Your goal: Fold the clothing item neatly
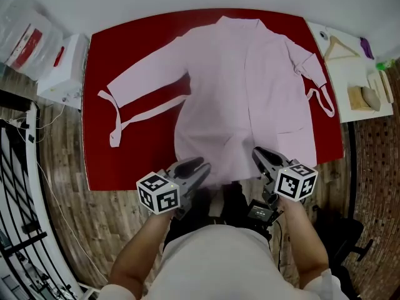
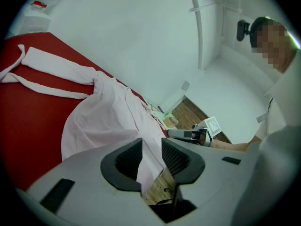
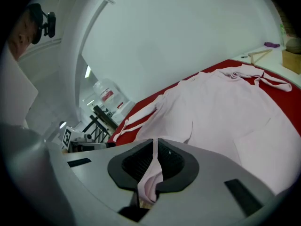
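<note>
Pink robe (image 1: 250,86): lies spread flat, collar at 12 o'clock, on the red table (image 1: 134,161).

Progress: no fold is made yet, so I judge all the folding is still to do.

- Left sleeve (image 1: 147,67) and belt (image 1: 115,130): stretched toward 9 o'clock, unfolded.
- My left gripper (image 2: 151,150): jaws spread, hem hanging between them at 6 o'clock.
- My right gripper (image 3: 154,155): jaws pressed together, pinching the hem.
- Right sleeve (image 1: 307,62): bent back at 2 o'clock.

Hard to make out: the hem's edge, covered by both grippers and my body, and whether cloth brushes my left pad.
</note>
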Demonstrator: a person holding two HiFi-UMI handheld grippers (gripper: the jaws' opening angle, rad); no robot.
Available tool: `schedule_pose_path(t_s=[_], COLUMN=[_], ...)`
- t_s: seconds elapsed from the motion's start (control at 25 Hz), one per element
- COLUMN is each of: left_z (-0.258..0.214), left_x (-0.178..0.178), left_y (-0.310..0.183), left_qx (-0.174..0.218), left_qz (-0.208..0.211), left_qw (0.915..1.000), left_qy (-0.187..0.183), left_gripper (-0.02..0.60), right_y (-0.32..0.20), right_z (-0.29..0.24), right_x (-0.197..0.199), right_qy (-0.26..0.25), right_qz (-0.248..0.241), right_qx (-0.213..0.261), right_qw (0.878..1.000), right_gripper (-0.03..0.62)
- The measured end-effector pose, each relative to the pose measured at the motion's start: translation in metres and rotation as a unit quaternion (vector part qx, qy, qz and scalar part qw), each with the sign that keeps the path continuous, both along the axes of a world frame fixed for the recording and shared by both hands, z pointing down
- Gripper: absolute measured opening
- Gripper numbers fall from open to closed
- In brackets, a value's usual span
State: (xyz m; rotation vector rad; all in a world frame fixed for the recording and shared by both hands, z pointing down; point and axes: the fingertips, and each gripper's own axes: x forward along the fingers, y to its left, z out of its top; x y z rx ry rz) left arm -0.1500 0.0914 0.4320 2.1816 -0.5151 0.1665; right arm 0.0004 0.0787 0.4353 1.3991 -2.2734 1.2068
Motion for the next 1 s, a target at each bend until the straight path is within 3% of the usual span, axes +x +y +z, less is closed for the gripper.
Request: schedule_pose_path(t_s=[0.24, 0.36, 0.52, 0.64, 0.8, 1.0], left_z=[0.027, 0.041, 0.060, 0.074, 0.092, 0.110], left_x=[0.004, 0.001, -0.016, -0.046, -0.090, -0.099], left_y=[-0.014, -0.014, -0.008, -0.003, 0.011, 0.040], left_qx=[-0.017, -0.031, -0.058, -0.079, -0.109, -0.159], left_qz=[-0.007, -0.006, -0.019, -0.057, -0.095, -0.069], left_qw=[0.9994, 0.9985, 0.9954, 0.9879, 0.9716, 0.9651], left_qy=[-0.030, -0.045, -0.074, -0.120, -0.188, -0.197], left_gripper=[0.106, 0.106, 0.106, 0.106, 0.118, 0.123], right_y=[0.012, 0.027, 0.048, 0.060, 0.066, 0.070], right_z=[0.042, 0.058, 0.073, 0.081, 0.086, 0.091], right_x=[-0.016, -0.034, -0.054, -0.062, -0.067, -0.078], right_qy=[-0.004, -0.015, -0.027, -0.024, -0.022, -0.019], right_qz=[-0.009, -0.024, -0.044, -0.053, -0.053, -0.063], right_qx=[-0.056, -0.079, -0.109, -0.124, -0.133, -0.138], right_qw=[0.998, 0.996, 0.993, 0.991, 0.989, 0.988], right_gripper=[0.015, 0.090, 0.098, 0.098, 0.098, 0.098])
